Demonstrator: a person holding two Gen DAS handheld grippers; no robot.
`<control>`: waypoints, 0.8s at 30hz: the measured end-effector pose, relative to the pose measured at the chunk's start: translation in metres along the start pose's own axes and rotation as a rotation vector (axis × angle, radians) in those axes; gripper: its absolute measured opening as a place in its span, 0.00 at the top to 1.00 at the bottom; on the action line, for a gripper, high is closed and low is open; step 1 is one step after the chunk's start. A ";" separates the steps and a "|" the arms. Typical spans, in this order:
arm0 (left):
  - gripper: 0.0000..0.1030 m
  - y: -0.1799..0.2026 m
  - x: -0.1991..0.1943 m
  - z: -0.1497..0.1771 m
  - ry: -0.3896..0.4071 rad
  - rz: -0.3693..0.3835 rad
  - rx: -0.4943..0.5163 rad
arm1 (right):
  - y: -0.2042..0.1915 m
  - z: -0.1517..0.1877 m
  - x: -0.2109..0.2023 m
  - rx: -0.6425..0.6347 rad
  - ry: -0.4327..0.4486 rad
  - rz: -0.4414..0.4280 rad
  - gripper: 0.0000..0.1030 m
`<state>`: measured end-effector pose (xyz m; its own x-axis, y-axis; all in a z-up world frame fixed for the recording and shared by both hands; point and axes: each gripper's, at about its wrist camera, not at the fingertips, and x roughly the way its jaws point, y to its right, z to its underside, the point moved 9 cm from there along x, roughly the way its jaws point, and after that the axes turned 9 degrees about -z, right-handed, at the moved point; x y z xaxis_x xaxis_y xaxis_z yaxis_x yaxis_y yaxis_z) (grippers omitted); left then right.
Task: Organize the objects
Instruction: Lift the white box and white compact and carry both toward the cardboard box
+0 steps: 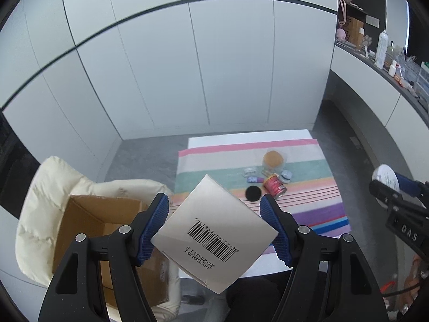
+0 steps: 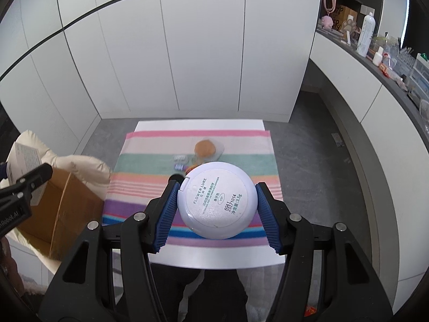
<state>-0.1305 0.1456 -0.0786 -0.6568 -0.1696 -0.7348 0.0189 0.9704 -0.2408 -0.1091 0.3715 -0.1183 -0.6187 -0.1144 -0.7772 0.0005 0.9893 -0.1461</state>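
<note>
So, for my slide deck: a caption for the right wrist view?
Right gripper clamps a round white powder compact above the striped cloth.

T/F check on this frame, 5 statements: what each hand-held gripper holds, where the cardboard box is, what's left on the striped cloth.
1. The left hand-held gripper grips a box with a barcode. True.
2. The right hand-held gripper is empty. False: it is shut on a round white compact.
3. The open cardboard box sits on the striped cloth. False: it rests on a cream padded chair to the left of the cloth.
4. A red can lies on its side on the cloth. True.
5. The cloth is plain grey. False: it is multicoloured stripes.
</note>
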 end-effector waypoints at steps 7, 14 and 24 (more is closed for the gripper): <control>0.30 -0.003 -0.007 0.028 -0.019 0.012 -0.022 | -0.001 0.037 -0.002 0.008 -0.027 -0.013 0.42; 0.30 0.001 0.002 0.065 -0.086 0.020 0.004 | 0.002 0.083 -0.003 0.040 -0.076 -0.021 0.42; 0.30 0.011 0.015 0.093 -0.135 0.073 0.020 | 0.006 0.120 0.001 0.071 -0.140 -0.009 0.42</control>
<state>-0.0702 0.1373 -0.1508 -0.5454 -0.1216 -0.8293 0.0789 0.9776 -0.1953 -0.0153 0.3666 -0.1932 -0.5030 -0.1394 -0.8529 0.0545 0.9798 -0.1923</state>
